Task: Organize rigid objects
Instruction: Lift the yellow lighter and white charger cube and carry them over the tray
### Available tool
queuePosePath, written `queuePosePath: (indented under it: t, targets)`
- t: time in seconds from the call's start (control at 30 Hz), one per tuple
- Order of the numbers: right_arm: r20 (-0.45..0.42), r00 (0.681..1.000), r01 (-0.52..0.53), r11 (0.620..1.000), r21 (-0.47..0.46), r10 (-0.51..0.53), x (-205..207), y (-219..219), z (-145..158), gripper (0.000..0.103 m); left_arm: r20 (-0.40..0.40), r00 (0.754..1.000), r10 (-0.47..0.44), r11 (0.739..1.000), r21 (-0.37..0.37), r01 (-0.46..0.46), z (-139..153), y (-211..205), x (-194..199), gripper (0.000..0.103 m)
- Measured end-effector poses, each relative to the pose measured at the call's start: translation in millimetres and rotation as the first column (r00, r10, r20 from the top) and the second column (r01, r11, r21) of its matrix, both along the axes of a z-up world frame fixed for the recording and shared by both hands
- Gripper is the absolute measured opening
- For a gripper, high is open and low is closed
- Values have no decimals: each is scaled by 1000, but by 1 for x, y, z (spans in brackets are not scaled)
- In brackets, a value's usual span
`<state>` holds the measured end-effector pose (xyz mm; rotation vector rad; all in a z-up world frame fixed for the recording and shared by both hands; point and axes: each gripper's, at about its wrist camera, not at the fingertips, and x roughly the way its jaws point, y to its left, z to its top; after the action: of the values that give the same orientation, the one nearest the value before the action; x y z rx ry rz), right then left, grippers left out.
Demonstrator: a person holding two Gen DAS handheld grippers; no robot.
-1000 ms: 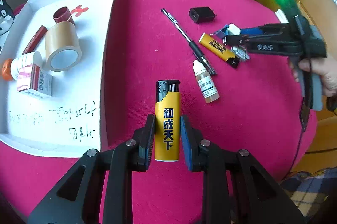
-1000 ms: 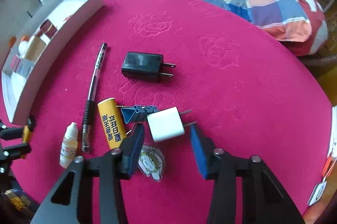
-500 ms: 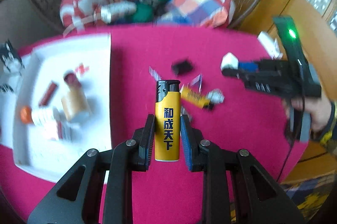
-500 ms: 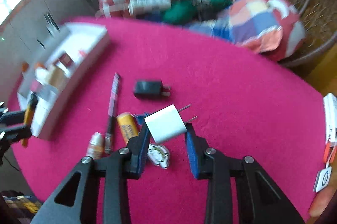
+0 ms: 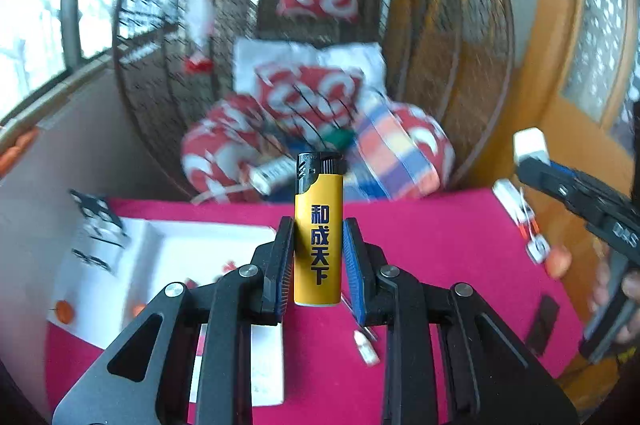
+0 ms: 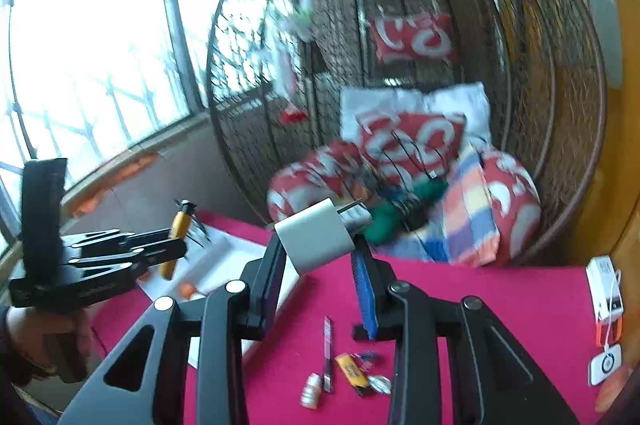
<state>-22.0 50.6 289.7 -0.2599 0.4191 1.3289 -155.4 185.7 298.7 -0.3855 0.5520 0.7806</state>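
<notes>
My left gripper (image 5: 318, 265) is shut on an upright yellow lighter (image 5: 318, 237) with a black cap, held high above the red table (image 5: 440, 245). My right gripper (image 6: 318, 265) is shut on a white plug adapter (image 6: 314, 235), its prongs pointing right. Each gripper shows in the other's view: the right one with the adapter (image 5: 530, 145) at the right edge, the left one with the lighter (image 6: 180, 225) at the left. The white tray (image 5: 172, 249) lies below on the left. A second yellow lighter (image 6: 352, 369), a pen (image 6: 328, 353) and a small dropper bottle (image 6: 312, 391) lie on the cloth.
A wicker hanging chair (image 5: 440, 45) with red and checked cushions (image 5: 400, 153) stands behind the table. A white power bank and small device (image 6: 606, 289) lie at the table's right edge. A black charger (image 5: 544, 321) lies on the cloth. Windows fill the left.
Both grippers rose well above the table and tilted up toward the chair. The right gripper shut on the white adapter and lifted it. The left kept its hold on the lighter.
</notes>
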Motion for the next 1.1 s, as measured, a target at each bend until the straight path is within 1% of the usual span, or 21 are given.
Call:
queuePosePath:
  t: [0.13,0.3,0.47,0.7,1.1]
  targets:
    - [19,999,-36,998,44,35,-24,2,10,32,15,999,37,998,47,-37,13,7,-23,23]
    - [37,998,-56,997,61,54,-43,10,14,32,22,999,39,997,65,-41,18,10,-43,23]
    - [28,998,-60,996,61,59,-58,18,14,32,22,999,31,998,61,-33,16,14,-59,23]
    - [38,997,-75,996,48,73,-77,30,11,33,35,999,31,998,47,-33,14,20,-76,23]
    - [13,993,-115,993,-8,115,-101,57,1,33,52,997,49,999,3,-50,2,34,-105,23]
